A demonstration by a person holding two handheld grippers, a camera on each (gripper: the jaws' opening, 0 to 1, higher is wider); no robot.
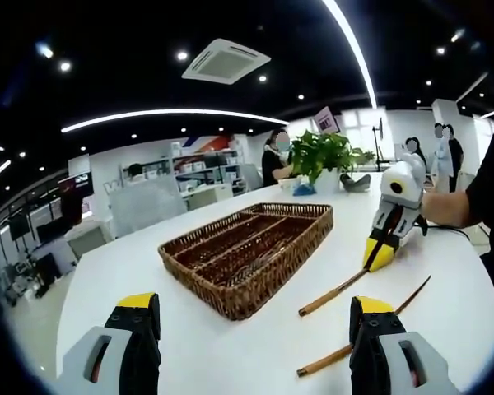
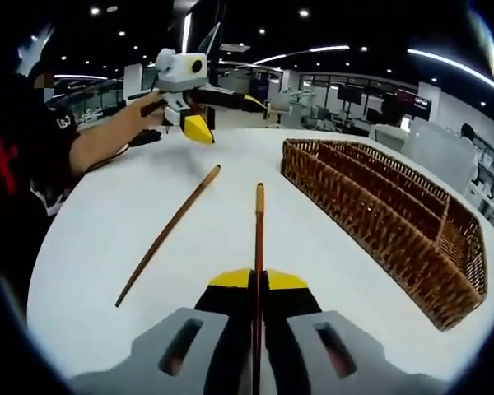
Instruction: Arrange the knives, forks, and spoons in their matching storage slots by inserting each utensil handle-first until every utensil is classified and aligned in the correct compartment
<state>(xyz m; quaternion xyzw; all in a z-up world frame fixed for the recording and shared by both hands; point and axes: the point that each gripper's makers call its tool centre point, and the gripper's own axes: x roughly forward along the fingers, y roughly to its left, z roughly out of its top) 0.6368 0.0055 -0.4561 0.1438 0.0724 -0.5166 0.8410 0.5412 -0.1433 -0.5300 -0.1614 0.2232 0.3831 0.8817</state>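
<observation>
Pick-up step: right gripper [image 2: 258, 284] is clamping its jaws on a wooden-handled utensil [image 2: 259, 239] beside the wicker tray [image 2: 379, 206] (type unclear). Left gripper [image 1: 255, 317] is hovering wide open, holding nothing. Next: swing handle-first into the matching slot. Second utensil [image 2: 169, 234] is lying on the surface [image 2: 90, 271].

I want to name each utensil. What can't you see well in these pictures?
- Right gripper view: the held wooden stick has its near end hidden inside the shut right claw, so its kind is unclear.
- Left gripper view: the other stick has its middle covered by a jaw of the open left claw.
- Left gripper view: the wicker tray is too dark inside to tell its contents.
</observation>
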